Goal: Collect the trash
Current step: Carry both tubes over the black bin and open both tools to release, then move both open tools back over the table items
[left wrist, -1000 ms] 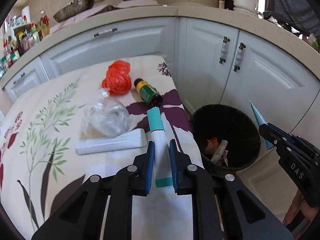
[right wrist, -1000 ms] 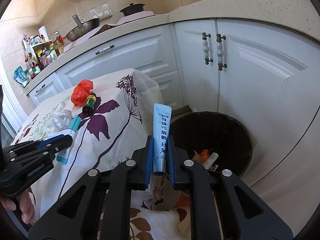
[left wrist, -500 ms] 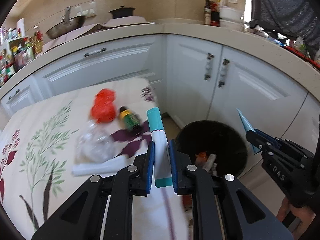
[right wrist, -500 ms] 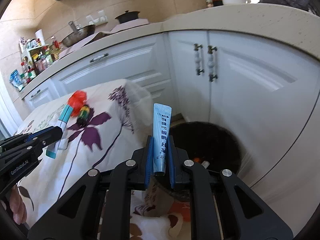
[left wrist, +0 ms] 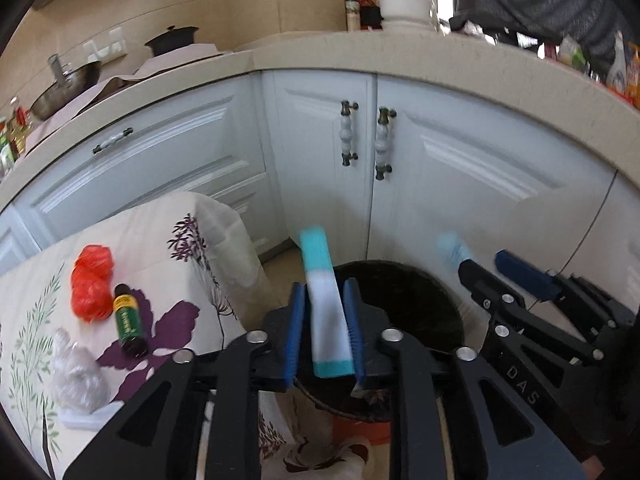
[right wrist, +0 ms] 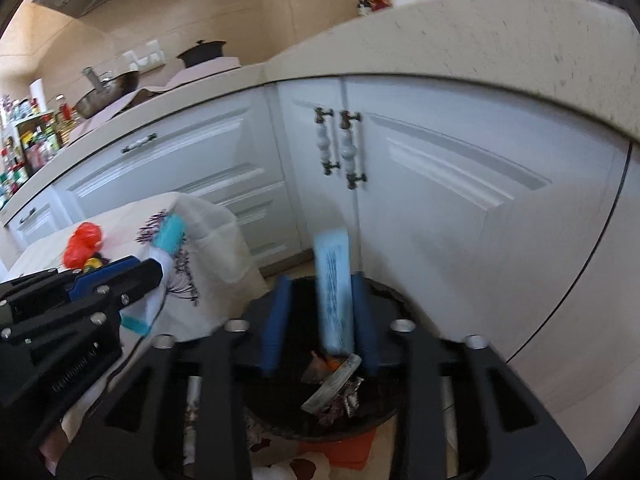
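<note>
A black trash bin [left wrist: 404,292] stands on the floor by the table corner. My left gripper [left wrist: 324,285] hovers over its near rim, jaws opening. The white and teal tube [left wrist: 326,312] is blurred and loose between the pads. My right gripper [right wrist: 321,280] is above the bin [right wrist: 280,396] too, also opening. Its light blue tube [right wrist: 332,300] leans on the right pad with a wide gap on the left. Each gripper shows in the other's view: the right gripper [left wrist: 482,266] and the left gripper [right wrist: 154,270]. Wrappers [right wrist: 336,384] lie inside the bin.
On the floral tablecloth [left wrist: 180,240] to the left lie a red plastic bag [left wrist: 91,282], a small dark bottle [left wrist: 127,322], crumpled clear plastic [left wrist: 76,376] and a white box [left wrist: 86,416]. White cabinet doors [left wrist: 320,168] stand close behind the bin.
Both grippers have swung from the table side to above the bin. Their jaws have widened, and both tubes now sit loose and blurred between the pads.
</note>
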Tool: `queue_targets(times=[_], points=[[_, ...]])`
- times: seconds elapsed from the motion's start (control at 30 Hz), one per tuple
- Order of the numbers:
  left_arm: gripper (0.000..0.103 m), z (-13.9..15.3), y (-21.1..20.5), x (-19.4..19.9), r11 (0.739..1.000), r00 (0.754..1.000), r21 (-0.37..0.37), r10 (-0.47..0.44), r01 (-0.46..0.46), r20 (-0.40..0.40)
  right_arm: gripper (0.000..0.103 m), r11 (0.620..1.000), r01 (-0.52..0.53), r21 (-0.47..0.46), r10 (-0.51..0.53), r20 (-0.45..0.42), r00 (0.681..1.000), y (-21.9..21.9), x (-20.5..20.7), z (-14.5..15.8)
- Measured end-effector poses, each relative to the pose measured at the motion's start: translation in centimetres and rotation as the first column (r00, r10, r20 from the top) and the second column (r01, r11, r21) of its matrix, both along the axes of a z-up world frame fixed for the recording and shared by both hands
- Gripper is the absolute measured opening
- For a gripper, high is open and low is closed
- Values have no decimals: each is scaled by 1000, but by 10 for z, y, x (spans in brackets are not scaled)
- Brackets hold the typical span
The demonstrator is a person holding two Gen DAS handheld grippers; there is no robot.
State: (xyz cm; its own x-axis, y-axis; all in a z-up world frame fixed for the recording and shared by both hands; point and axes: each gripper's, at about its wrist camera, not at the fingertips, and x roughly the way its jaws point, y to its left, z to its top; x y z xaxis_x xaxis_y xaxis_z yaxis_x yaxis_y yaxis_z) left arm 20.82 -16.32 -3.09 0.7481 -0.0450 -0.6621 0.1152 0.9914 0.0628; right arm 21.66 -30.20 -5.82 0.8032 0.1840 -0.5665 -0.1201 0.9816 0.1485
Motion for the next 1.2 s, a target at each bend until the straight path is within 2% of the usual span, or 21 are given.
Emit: queue_targets(times=[0.13, 0.2, 0.6, 0.97, 1.2], points=[[43, 1, 11, -4, 1000, 1000, -22, 16, -17, -9, 39, 1000, 3, 13, -3, -7, 1000, 2, -2, -1], [46, 5, 18, -9, 1000, 1000, -19, 23, -23, -4, 40, 1000, -8, 14, 8, -7, 1000, 10, -4, 1], [51, 19, 104, -61, 991, 991, -24, 134, -134, 9, 41, 984, -171, 40, 171, 24, 985, 85, -43, 23], [52, 3, 189, -102, 966, 965, -18, 259, -260, -27, 42, 953, -303, 23, 302, 15, 953, 153, -77, 31], [52, -3, 214, -114, 963, 964, -47, 263, -265, -47, 42, 940, -342, -3, 342, -2, 940, 181, -92, 30]])
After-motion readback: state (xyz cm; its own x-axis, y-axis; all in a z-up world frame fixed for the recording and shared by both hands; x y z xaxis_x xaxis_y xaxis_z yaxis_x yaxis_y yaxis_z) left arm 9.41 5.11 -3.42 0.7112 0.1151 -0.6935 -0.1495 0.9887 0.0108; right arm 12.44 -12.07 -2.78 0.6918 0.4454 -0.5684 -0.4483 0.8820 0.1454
